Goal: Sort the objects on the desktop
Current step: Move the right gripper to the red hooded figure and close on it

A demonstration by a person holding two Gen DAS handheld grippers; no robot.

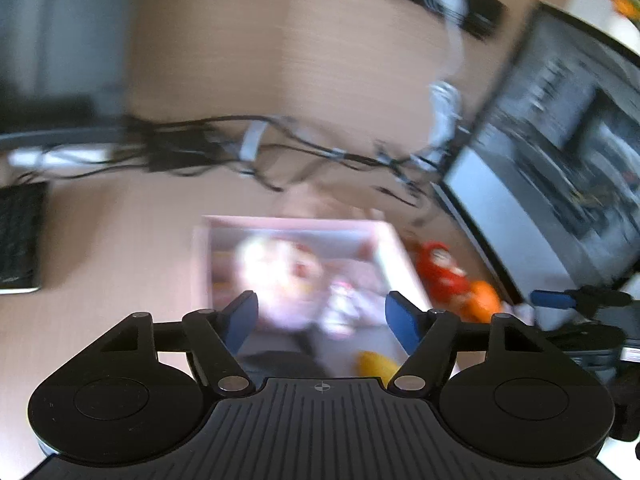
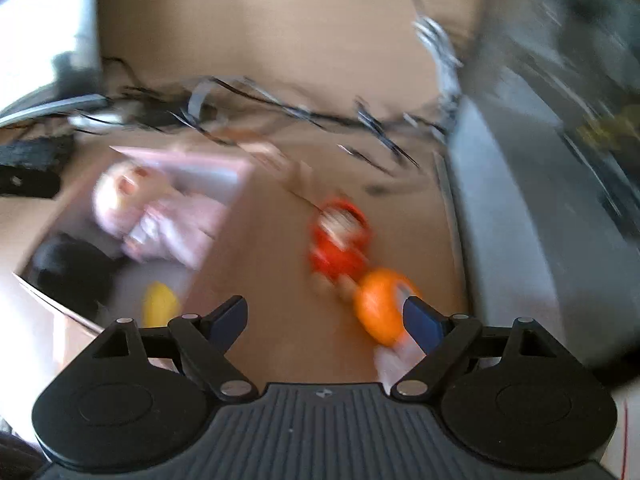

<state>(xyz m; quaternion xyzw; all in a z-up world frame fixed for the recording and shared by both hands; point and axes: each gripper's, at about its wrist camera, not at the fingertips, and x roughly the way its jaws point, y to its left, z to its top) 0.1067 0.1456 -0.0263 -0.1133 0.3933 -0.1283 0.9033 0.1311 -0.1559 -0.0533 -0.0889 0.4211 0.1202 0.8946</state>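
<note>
Both tongs, left (image 1: 322, 316) & right (image 2: 324, 320), are wide apart, holding nothing. Pink box (image 1: 394, 256) has toys in; red doll (image 2: 340, 240) & orange ball (image 2: 380, 304) lie on bench (image 2: 272, 300). Prob next: right tongs close round the ball.

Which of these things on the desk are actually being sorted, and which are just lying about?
Being sorted:
pink box
pink doll inside the box
yellow toy inside the box
red doll on the desk
orange ball on the desk

Just lying about:
cables
keyboard
monitor
</note>
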